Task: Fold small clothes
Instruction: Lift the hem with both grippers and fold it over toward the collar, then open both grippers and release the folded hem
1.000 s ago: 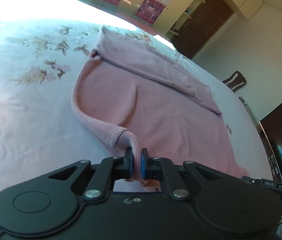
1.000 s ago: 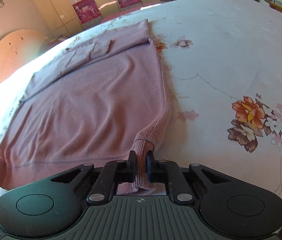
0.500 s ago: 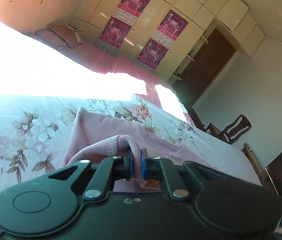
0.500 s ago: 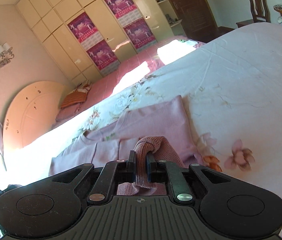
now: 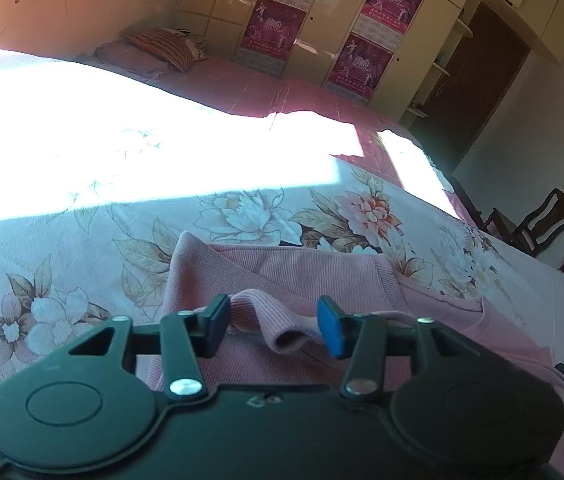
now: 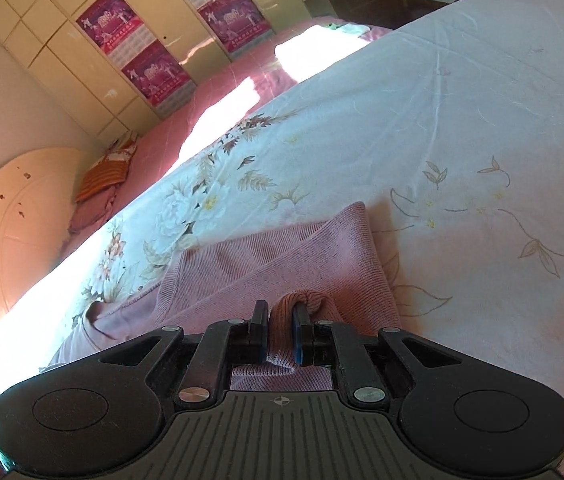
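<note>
Sweater (image 5: 322, 280) folded, long axis crosswise, hem forward.

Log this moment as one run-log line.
fold sweater | left gripper opening, hem between jaws | right gripper shut on hem | bedspread

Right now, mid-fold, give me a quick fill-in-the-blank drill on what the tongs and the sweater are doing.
1. The garment being folded, the sweater, is ____ in colour.
2. The left tongs are opening, and the ribbed hem between them touches ____ pad.
3. The right tongs are ____ on a fold of the sweater's ribbed edge.
4. The sweater lies on a bedspread printed with ____.

Missing words: pink; neither; shut; flowers
</note>
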Tool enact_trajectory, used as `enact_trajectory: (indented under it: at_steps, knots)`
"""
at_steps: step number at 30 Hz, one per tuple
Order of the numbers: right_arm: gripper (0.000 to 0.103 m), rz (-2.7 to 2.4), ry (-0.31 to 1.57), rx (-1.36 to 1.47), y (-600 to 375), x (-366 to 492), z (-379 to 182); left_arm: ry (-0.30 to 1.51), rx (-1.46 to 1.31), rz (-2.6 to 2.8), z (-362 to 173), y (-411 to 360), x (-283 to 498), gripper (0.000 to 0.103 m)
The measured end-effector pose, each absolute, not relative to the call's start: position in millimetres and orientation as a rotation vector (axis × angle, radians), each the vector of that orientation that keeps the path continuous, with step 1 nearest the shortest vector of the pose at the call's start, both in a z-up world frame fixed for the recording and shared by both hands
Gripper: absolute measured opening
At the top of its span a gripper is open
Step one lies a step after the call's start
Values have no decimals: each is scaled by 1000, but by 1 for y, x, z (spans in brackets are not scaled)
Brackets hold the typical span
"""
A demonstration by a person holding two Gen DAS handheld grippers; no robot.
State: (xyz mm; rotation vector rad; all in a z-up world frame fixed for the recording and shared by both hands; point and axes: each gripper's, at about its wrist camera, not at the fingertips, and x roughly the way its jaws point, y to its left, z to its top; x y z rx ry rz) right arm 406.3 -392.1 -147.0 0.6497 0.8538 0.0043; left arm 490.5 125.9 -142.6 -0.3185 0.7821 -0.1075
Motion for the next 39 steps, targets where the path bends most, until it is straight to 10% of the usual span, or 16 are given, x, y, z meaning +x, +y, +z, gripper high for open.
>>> enact_trajectory:
  at_steps: [2,3,13,18,23,26,28,39]
  knots:
    - [43,-12,816,577,-395,402,-140,733,-282,-117,-135,135,480,89]
    - [75,-15,793,556,-397,399,-136,731,-263,-131,-132,139,477,88]
    - [78,109,822,347,-367,421,-148,792,-104,-219,-153,118,516,71]
    - [70,133,845,270,-356,442,-161,842,-20,-258,-169,105,537,56]
    - [37,243,902,182,-344,457,-171,879,-6,-300,-175,106,543,44]
    - [37,299,932,77,-333,462,-173,889,-25,-354,-173,109,543,16]
    - [8,345,935,53,-327,461,-170,866,-27,-361,-169,109,539,14]
    - [7,85,682,127,-346,457,-137,603,-156,-187,-141,112,526,13]
